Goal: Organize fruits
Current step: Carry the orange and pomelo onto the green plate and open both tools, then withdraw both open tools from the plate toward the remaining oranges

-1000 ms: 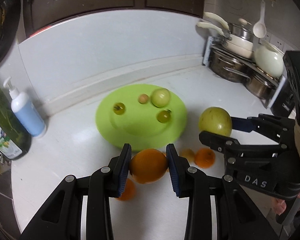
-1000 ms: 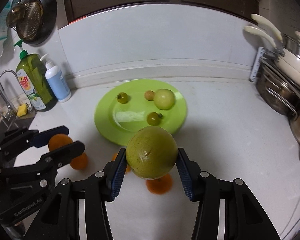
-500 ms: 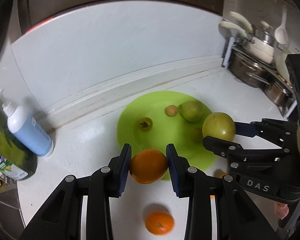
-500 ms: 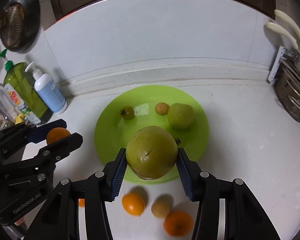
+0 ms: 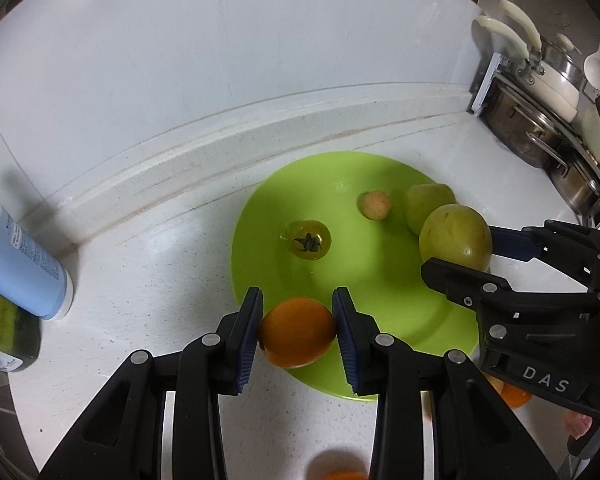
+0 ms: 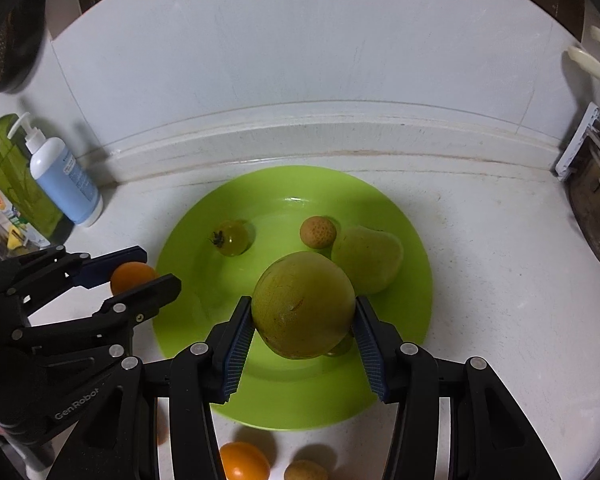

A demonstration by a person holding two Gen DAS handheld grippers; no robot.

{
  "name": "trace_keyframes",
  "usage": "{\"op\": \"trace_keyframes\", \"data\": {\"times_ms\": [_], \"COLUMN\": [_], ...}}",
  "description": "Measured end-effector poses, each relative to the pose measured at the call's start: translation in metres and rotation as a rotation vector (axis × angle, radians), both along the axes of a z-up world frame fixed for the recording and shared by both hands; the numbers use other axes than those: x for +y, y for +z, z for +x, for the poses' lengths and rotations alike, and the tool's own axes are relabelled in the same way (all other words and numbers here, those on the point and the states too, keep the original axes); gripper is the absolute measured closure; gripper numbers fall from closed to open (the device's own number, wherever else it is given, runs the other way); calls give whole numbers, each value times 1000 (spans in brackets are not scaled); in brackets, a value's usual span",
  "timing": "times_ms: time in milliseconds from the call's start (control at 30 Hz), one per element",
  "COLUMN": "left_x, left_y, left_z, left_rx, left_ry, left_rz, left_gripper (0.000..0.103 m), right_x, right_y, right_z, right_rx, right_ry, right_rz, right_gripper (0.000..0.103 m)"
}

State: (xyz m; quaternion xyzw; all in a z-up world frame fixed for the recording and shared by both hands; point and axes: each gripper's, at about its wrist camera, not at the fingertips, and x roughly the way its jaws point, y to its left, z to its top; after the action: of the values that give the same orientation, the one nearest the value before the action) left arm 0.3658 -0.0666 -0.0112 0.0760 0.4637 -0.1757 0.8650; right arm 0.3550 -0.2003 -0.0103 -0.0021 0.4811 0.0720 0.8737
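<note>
We hold the left gripper with its blue pads pinching an orange from both sides, the fruit poised over the near rim of the green plate. Just ahead of those fingertips a small green tomato sits on the plate with its dark stem up, and further ahead and to the right lies a small tan fruit. To the right of this tool we see the right gripper, its pads clamped on a large round green fruit that hangs above the plate interior. Directly beyond that held fruit and slightly right rests a pear-shaped green fruit, with the small tan fruit just beside it and the green tomato ahead to the left. Behind the right tool's fingertips, off the plate on the white counter, lie a loose orange and a small brownish fruit. Far left of both tools a blue pump bottle stands against the wall beside a green bottle, and to the far right a rack of pots lines the counter edge.
</note>
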Motion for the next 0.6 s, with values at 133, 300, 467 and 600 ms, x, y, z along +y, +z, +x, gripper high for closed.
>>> {"op": "trace_keyframes", "data": {"times_ms": [133, 300, 467, 600], "left_x": [2, 2, 6, 11], "left_y": [-1, 9, 28, 45], "left_z": [2, -1, -18, -40], "left_rx": [-1, -38, -84, -147], "left_ry": [8, 5, 22, 39], "left_rz": [-14, -10, -12, 5], "left_gripper": [67, 51, 46, 38], "right_x": [1, -1, -3, -3], "right_y": [-5, -2, 14, 30], "right_z": [5, 2, -9, -28], "right_rx": [14, -12, -57, -118], "right_ry": [5, 4, 2, -16], "right_rz": [-1, -6, -31, -45], "right_gripper": [53, 51, 47, 45]}}
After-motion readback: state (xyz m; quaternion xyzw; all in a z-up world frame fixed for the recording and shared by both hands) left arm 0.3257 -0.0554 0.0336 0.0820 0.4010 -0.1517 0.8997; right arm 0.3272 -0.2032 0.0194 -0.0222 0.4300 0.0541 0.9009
